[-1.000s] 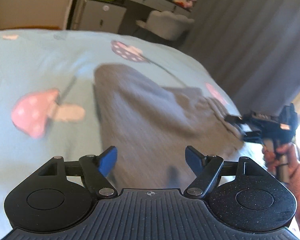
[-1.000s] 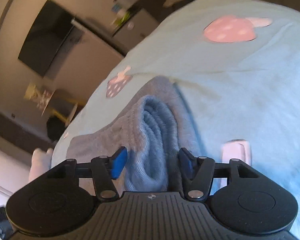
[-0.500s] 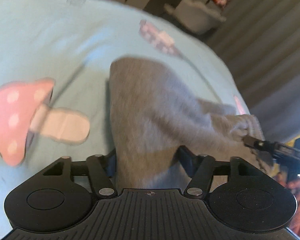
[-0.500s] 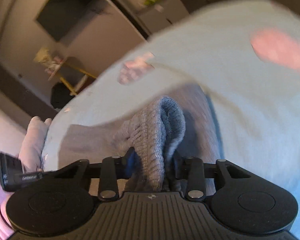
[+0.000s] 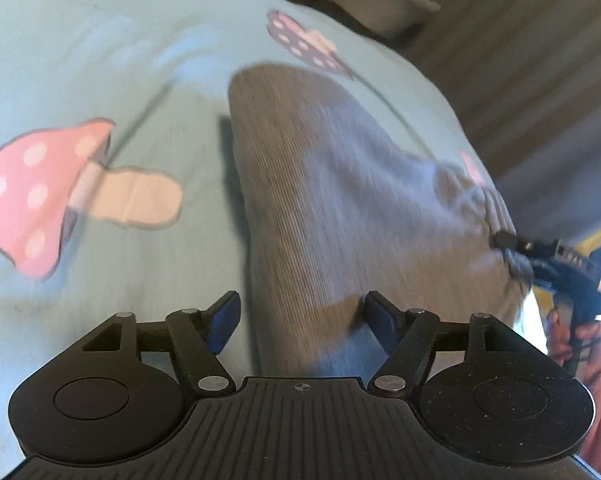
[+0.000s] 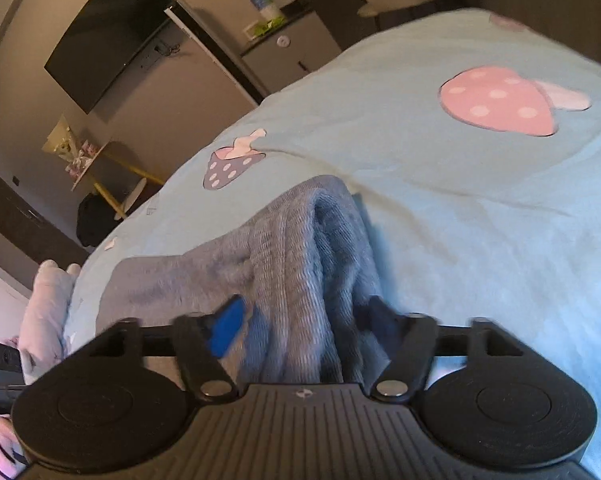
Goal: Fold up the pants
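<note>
We see grey ribbed pants [image 5: 340,184] lying on the bed, over a light blue sheet [image 5: 100,60] printed with pink mushrooms [image 5: 32,196]. Left gripper [image 5: 300,316]: jaws have just been opening, now spread, the near edge of the fabric between them, pads off it. Right gripper [image 6: 304,320]: jaws also just opened and released; the bunched waistband [image 6: 308,248] stands loose between them. A hand [image 5: 572,336] shows at the left view's edge.
</note>
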`<state>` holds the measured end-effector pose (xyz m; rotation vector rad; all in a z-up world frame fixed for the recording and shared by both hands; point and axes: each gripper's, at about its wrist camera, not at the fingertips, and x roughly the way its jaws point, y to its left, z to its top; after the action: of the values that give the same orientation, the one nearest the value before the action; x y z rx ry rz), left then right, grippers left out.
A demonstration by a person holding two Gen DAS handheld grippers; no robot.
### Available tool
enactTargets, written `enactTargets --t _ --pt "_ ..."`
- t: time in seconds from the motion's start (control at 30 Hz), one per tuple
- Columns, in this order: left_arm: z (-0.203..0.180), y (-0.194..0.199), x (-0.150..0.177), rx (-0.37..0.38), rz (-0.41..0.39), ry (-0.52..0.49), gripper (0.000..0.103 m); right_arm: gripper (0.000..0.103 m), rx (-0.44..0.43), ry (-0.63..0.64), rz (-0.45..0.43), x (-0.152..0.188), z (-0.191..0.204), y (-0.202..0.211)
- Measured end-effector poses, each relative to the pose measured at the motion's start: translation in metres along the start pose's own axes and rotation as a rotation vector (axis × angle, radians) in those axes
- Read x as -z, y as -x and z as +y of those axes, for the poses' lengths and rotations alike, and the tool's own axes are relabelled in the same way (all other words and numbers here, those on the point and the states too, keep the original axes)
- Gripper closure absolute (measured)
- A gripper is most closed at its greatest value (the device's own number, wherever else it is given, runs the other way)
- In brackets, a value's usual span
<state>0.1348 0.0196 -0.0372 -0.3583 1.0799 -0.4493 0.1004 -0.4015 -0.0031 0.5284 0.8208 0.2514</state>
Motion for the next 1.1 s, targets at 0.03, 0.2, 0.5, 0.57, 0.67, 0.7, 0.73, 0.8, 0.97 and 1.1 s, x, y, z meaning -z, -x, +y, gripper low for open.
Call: enactTargets --t 0.03,0.2,0.5,0.57,0.67,0.7,0.73,0.8,0.97,1.1 --pt "-0.002 0.0 0.004 -0.004 0.006 -0.012 0.026 0.029 0.009 0.002 0.015 0.004 -0.003 0.003" --pt "-0.004 -0.014 0.009 0.042 0.033 0.026 0.022 0.025 -0.044 -0.115 0.075 0.013 -0.018 -0.002" --pt "0.007 -0.031 -0.015 0.061 0.078 0.122 0.033 0.029 -0.172 -0.171 0.2 -0.004 -0.034 -0.045" --pt "0.005 -0.034 -0.019 0.04 0.082 0.148 0.034 0.037 -0.188 -0.164 0.204 -0.007 -0.035 -0.051" --pt "-0.005 -0.036 -0.021 -0.008 0.089 0.112 0.034 0.04 -0.198 -0.143 0.203 -0.005 -0.035 -0.05" --pt "-0.007 -0.037 -0.021 -0.02 0.093 0.094 0.034 0.04 -0.199 -0.137 0.202 -0.004 -0.036 -0.049" --pt "-0.009 -0.036 -0.021 -0.028 0.097 0.082 0.034 0.04 -0.199 -0.134 0.201 -0.004 -0.036 -0.048" --pt "-0.009 -0.037 -0.023 -0.03 0.107 0.077 0.034 0.04 -0.198 -0.141 0.206 -0.004 -0.037 -0.049" --pt "-0.005 -0.038 -0.026 -0.01 0.112 0.097 0.028 0.036 -0.165 -0.102 0.223 -0.005 -0.023 -0.06" --pt "-0.014 -0.044 -0.028 -0.011 0.107 0.068 0.019 0.038 -0.11 -0.047 0.215 -0.004 -0.01 -0.061"
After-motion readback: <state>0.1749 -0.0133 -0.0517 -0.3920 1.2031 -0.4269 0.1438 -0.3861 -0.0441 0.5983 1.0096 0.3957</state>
